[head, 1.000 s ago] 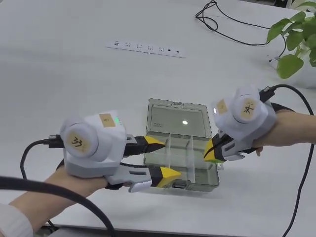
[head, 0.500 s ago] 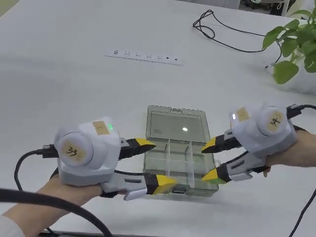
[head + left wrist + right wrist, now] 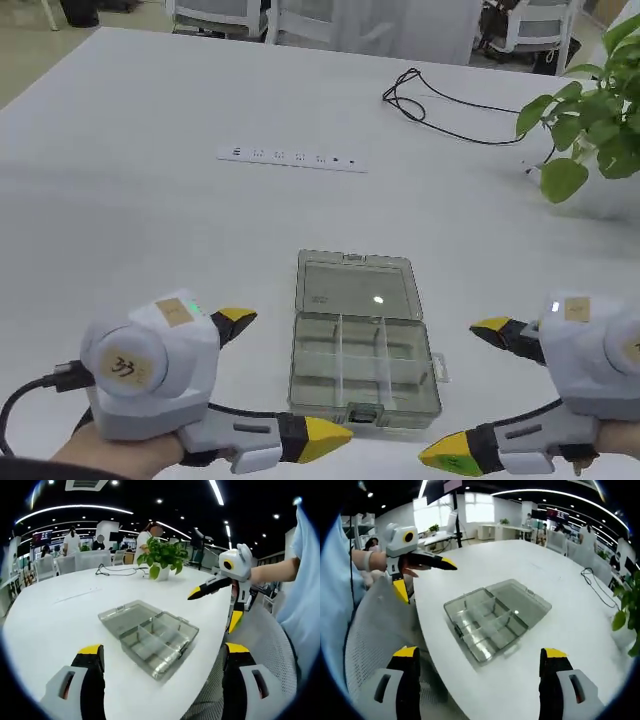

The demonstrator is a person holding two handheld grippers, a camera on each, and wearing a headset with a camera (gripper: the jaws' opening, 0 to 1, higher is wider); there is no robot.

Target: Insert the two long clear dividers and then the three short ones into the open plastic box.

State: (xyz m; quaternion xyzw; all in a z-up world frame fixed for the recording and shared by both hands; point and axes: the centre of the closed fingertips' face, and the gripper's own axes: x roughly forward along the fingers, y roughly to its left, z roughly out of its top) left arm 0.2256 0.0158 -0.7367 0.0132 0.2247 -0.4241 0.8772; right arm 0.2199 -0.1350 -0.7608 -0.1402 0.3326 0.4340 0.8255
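Jaws spread on left gripper and right gripper flanking the plastic box, long axis crosswise, lid opened away.

Box on table between left tool and right tool, power strip behind

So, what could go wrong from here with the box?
The plastic box sits near the front edge of the table, between the open left gripper and right gripper; a careless sweep could push it off. I cannot tell whether the clear dividers are fully seated, so closing the lid may jam.
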